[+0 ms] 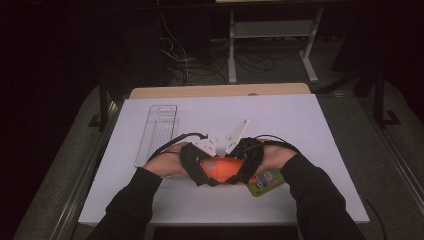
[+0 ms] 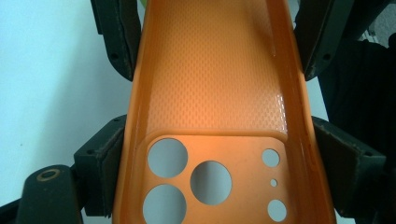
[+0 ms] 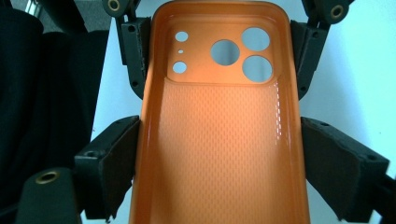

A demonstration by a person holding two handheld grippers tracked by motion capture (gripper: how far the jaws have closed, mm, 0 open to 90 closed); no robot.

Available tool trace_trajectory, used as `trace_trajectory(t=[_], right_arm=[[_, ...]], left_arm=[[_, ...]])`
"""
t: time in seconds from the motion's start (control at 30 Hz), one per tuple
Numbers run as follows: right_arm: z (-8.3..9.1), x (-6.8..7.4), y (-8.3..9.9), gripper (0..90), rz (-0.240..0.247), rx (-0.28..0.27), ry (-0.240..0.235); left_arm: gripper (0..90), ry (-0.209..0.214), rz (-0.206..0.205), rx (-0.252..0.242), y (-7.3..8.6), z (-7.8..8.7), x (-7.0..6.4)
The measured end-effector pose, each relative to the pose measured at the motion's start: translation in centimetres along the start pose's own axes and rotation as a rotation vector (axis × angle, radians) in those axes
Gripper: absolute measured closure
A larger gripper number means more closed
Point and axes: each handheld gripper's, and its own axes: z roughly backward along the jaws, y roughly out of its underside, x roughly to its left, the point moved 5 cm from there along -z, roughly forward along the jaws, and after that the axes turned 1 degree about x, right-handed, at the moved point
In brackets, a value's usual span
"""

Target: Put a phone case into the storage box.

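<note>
Grip is shared: the left gripper (image 2: 212,140) clamps the camera-cutout end of the orange phone case (image 2: 215,88) by its side walls, and the right gripper (image 3: 219,154) clamps the opposite end likewise, holding the case (image 1: 220,170) above the near edge of the table (image 1: 300,125). Keep both pairs of jaws square on the soft walls and avoid pulling apart, which would likely bow the shell. The case is empty, as the clear tray (image 1: 157,132) appears to be. A green phone (image 1: 265,181) lies just beside the right gripper.

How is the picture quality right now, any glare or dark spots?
High view: dim, room behind nearly black, phone case small between both grippers. Left gripper view: sharp, glare streak on the case's right wall. Right gripper view: sharp, similar glint along the right wall.
</note>
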Motion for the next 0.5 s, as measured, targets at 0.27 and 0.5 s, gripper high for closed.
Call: trace_trajectory(t=[0.27,0.5], right_arm=[[1.3,-0.8,0.3,3.4,-0.071,-0.063,0.041],[3.8,-2.2,1.7,2.6,-0.160,-0.138,0.144]], left_arm=[[15.9,-0.033,0.024,0.008,0.2,0.5,0.6],[15.9,-0.084,0.113,-0.022,0.4,0.6,1.0]])
